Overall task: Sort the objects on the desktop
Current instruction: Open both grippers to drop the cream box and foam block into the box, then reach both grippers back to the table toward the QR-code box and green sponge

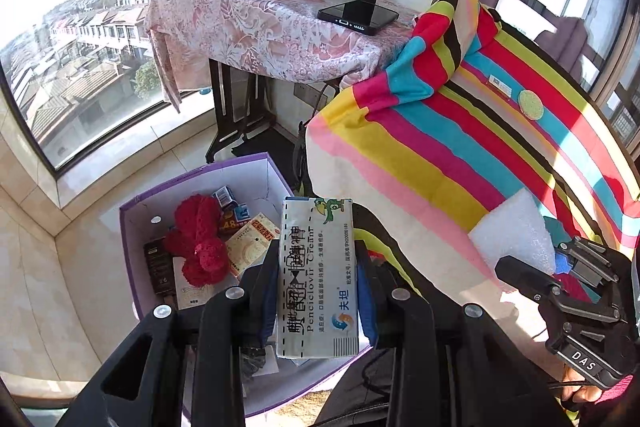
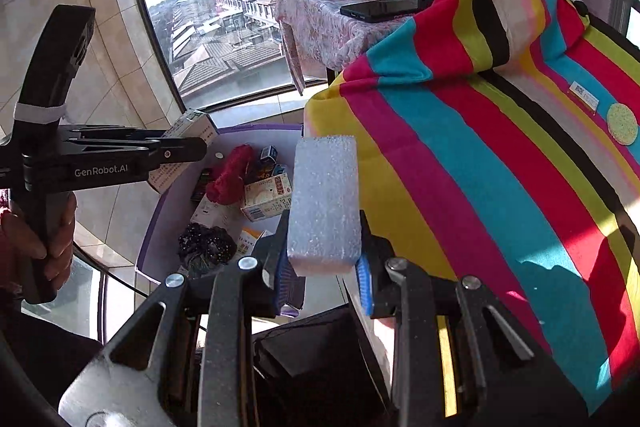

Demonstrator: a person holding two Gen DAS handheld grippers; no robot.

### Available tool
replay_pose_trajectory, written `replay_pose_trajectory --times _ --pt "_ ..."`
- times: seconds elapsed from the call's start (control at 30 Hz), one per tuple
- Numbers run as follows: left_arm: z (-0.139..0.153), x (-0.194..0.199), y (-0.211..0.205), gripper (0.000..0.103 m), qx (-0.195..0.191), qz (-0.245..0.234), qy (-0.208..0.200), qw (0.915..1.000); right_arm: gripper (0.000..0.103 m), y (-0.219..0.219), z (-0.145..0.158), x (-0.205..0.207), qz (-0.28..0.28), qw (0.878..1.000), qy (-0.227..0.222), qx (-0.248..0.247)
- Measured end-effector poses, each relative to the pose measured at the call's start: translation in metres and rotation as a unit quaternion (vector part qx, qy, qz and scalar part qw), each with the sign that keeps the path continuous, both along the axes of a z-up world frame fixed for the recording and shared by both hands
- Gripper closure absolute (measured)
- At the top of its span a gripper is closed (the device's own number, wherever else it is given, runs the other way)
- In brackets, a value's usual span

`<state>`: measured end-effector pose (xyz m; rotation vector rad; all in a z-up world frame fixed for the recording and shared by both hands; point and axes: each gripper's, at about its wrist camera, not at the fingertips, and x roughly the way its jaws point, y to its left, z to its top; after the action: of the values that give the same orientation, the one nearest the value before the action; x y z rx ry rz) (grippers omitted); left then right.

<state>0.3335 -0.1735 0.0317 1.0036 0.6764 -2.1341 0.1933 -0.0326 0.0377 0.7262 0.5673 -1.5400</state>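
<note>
Right now the left gripper [image 1: 318, 287] squeezes a white cream box [image 1: 316, 279] with green writing, low in the middle, above the purple bin [image 1: 200, 179]. Meanwhile the right gripper [image 2: 324, 267] pinches a white foam block [image 2: 325, 203], bumpy and long, beside the striped cloth [image 2: 480, 155].

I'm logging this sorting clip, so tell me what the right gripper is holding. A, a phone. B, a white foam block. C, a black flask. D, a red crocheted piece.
B: the right gripper is clamped on the white foam block, held near the purple box.
</note>
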Motion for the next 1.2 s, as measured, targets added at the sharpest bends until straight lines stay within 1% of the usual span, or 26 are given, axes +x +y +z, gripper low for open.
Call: replay_pose_trajectory --times 0.13,0.3,0.43,0.53,0.6,0.63,0.67,0.7,0.73,0.77,0.8,0.87,0.93,1.0,1.07,1.1,1.2 --pt "-0.008 0.016 -0.011 0.069 0.004 0.024 -0.01 0.9997 0.072 -0.019 -0.003 0.031 0.052 0.998 0.013 0.014" --pt "-0.012 0.031 -0.026 0.069 0.0 0.046 -0.018 0.9988 0.072 -0.044 -0.015 0.063 0.1 0.994 0.021 0.036" --pt "-0.019 0.04 -0.037 0.069 -0.003 0.06 -0.031 0.9977 0.072 -0.066 -0.028 0.083 0.126 0.99 0.032 0.056" --pt "-0.028 0.048 -0.047 0.069 0.003 0.075 -0.039 0.9964 0.072 -0.081 -0.04 0.096 0.142 0.986 0.038 0.072" --pt "-0.036 0.05 -0.054 0.069 0.005 0.082 -0.05 0.9954 0.072 -0.091 -0.047 0.102 0.147 0.985 0.052 0.08" --pt "-0.04 0.05 -0.058 0.068 0.007 0.082 -0.057 0.995 0.07 -0.096 -0.051 0.105 0.145 0.984 0.057 0.085" --pt "-0.044 0.05 -0.062 0.068 0.01 0.084 -0.062 0.9945 0.053 -0.101 -0.055 0.106 0.142 0.983 0.06 0.095" --pt "-0.048 0.05 -0.067 0.064 0.014 0.09 -0.07 0.9934 0.04 -0.104 -0.058 0.106 0.138 0.984 0.058 0.1" --pt "-0.051 0.052 -0.071 0.06 0.017 0.099 -0.077 0.9919 0.022 -0.104 -0.06 0.106 0.136 0.984 0.054 0.097" --pt "-0.053 0.055 -0.077 0.047 0.022 0.114 -0.083 0.9898 0.019 -0.102 -0.059 0.106 0.139 0.985 0.045 0.09" --pt "-0.054 0.058 -0.081 0.036 0.024 0.126 -0.084 0.9882 0.019 -0.1 -0.058 0.106 0.143 0.985 0.038 0.085" --pt "-0.053 0.064 -0.087 0.031 0.023 0.146 -0.075 0.9861 0.019 -0.097 -0.053 0.102 0.138 0.987 0.033 0.075" --pt "-0.05 0.064 -0.089 0.029 0.022 0.149 -0.068 0.9863 0.019 -0.093 -0.046 0.092 0.123 0.99 0.026 0.064" --pt "-0.044 0.056 -0.088 0.028 0.016 0.146 -0.06 0.9874 0.019 -0.086 -0.033 0.072 0.096 0.994 0.001 0.044" --pt "-0.034 0.039 -0.084 0.027 0.011 0.129 -0.045 0.9906 0.019 -0.077 -0.016 0.043 0.063 0.997 -0.029 0.019" --pt "-0.03 0.029 -0.081 0.027 0.01 0.117 -0.037 0.9924 0.019 -0.071 -0.007 0.025 0.04 0.999 -0.036 0.004" --pt "-0.015 -0.014 -0.068 0.025 0.012 0.063 -0.013 0.9979 0.012 -0.049 0.018 -0.029 -0.033 0.998 -0.031 -0.032"
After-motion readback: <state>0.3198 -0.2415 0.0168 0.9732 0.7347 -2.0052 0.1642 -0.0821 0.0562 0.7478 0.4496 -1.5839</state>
